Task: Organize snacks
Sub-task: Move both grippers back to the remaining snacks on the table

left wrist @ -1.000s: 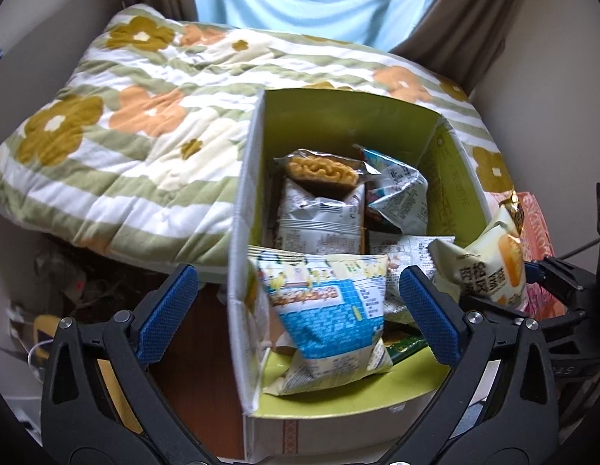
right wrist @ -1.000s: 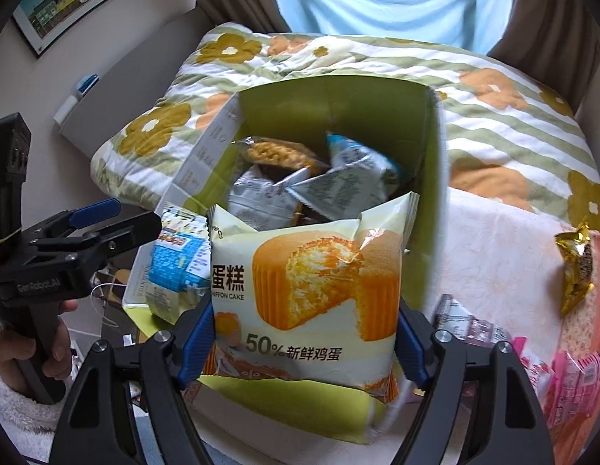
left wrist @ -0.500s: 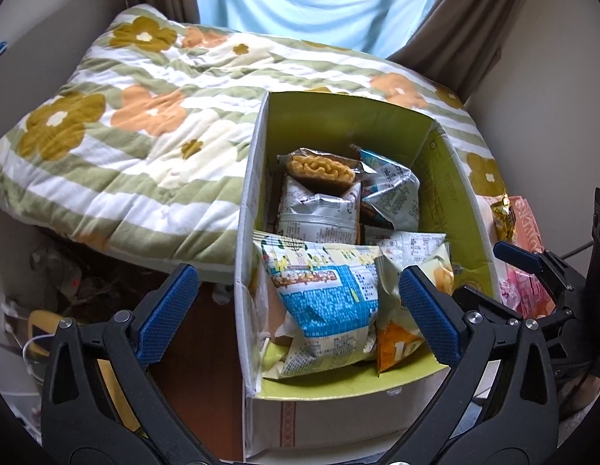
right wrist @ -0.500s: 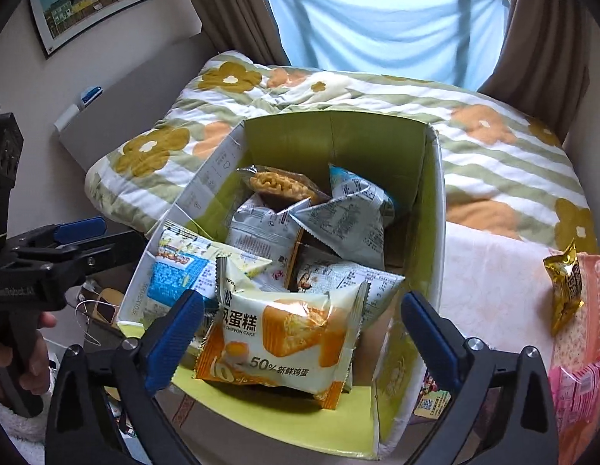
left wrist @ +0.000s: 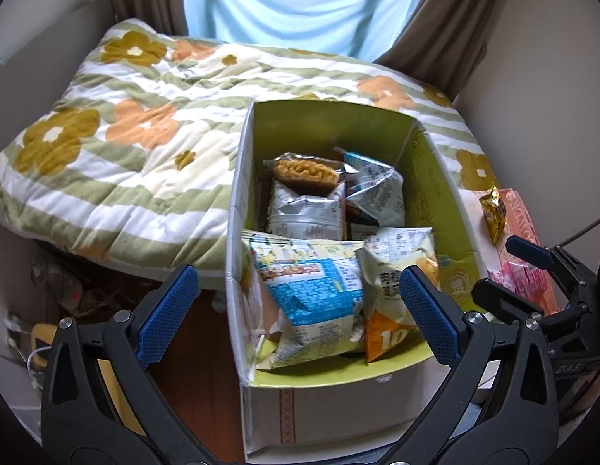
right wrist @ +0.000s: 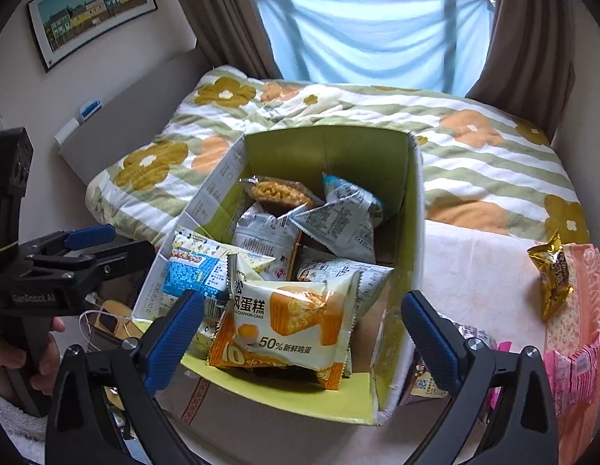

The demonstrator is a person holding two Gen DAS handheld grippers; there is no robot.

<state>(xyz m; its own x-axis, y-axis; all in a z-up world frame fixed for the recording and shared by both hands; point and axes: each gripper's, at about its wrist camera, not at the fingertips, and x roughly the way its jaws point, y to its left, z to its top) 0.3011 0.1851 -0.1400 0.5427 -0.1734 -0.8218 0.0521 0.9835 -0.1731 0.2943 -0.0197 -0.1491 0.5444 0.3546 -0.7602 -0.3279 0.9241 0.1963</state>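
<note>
Cake packet (right wrist: 288, 325) lies in the box (right wrist: 412, 209) just ahead of the right hand-held gripper (right wrist: 300, 333), whose jaws gape wide and empty; light, crinkly, crushable, it seems best pinched by a sealed edge

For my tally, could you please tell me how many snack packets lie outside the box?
2 clearly: a gold foil packet and a silver printed packet, both right of the green cardboard box. Others may be hidden.

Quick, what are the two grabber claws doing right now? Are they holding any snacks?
Left gripper: open, holding nothing.
Right gripper: open, holding nothing; the chiffon cake pack lies loose in the box.
</note>
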